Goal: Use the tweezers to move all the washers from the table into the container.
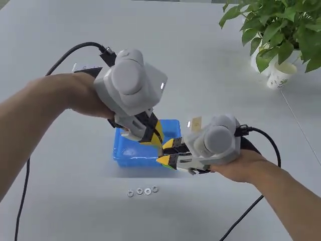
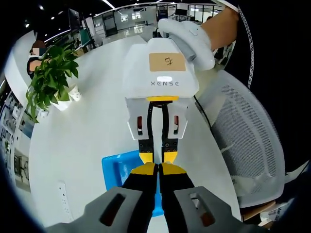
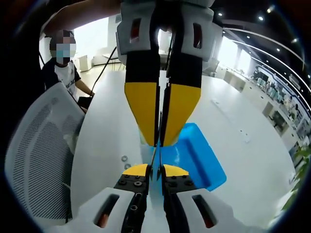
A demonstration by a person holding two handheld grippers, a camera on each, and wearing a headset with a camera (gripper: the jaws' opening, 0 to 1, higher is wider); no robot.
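Grey table (image 1: 210, 75) takes up most of the head view. A potted plant (image 1: 278, 30) sits at the far right, well clear of the work. My left gripper (image 1: 158, 140) comes in from the far left and my right gripper (image 1: 164, 153) from the near right. They meet nose to nose over the near right part of the blue container (image 1: 125, 150), mid-table. The tweezers (image 3: 155, 155) are between them. In the right gripper view they're edge-on, just a thin sliver, with the long axis running straight from the left jaws into the right jaws, in line with both grippers. Can't tell which end is the tip. They're hidden behind the gripper bodies in the head view. Left jaws are pressed together on the sliver, yellow pads flat against it. Right jaws sit close on either side with a narrow gap, and I can't tell if they're actually clamping. Four washers (image 1: 143, 191) are on the table just near of the container, apart from it. They sit almost touching in a short row running left-right, with the right end slightly farther.
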